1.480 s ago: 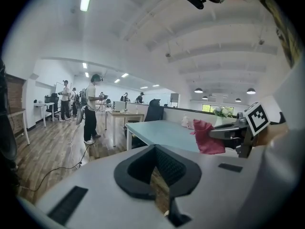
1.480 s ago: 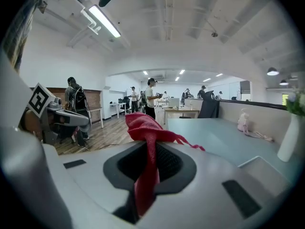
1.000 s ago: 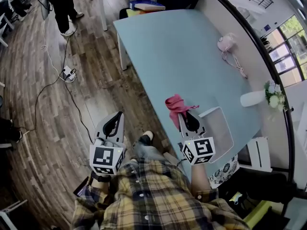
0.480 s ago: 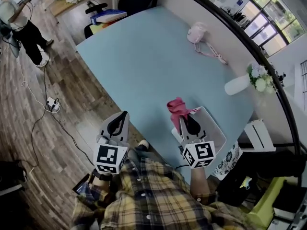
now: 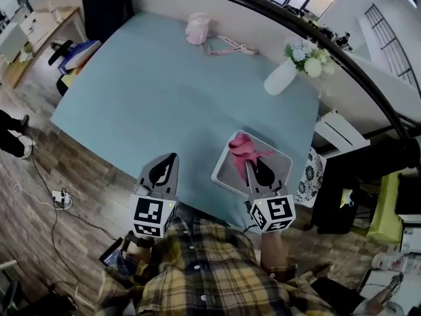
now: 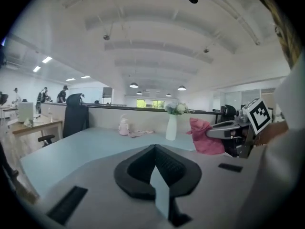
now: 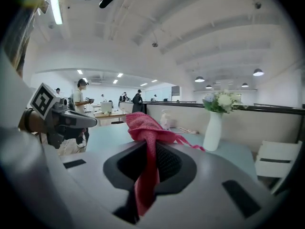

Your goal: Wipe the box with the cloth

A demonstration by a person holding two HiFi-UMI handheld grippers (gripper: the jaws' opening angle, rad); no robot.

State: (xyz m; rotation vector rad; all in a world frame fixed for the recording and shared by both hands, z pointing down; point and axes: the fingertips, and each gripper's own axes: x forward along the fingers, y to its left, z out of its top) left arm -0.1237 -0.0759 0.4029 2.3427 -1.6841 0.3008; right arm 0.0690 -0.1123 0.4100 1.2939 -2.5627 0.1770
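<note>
The box (image 5: 285, 159) is a shallow white tray near the front right corner of the pale blue table (image 5: 158, 91). My right gripper (image 5: 249, 165) hovers over the box's near side, shut on a pink cloth (image 5: 244, 148) that bunches up beyond the fingertips. In the right gripper view the cloth (image 7: 145, 128) runs up between the closed pads and spills over the top. My left gripper (image 5: 172, 157) is shut on nothing, level with the table's front edge, left of the box. The left gripper view shows the cloth (image 6: 204, 136) and right gripper off to its right.
A white vase with flowers (image 5: 283, 76) stands at the back right of the table. A pink bottle with a strap (image 5: 196, 28) sits at the far edge. A chair (image 5: 69, 51) is by the table's left end, a white unit (image 5: 339, 131) to its right.
The head view has swung so the table fills the frame. The right gripper with the cloth has gone from the box's left edge to above the box. Both grippers stay shut.
</note>
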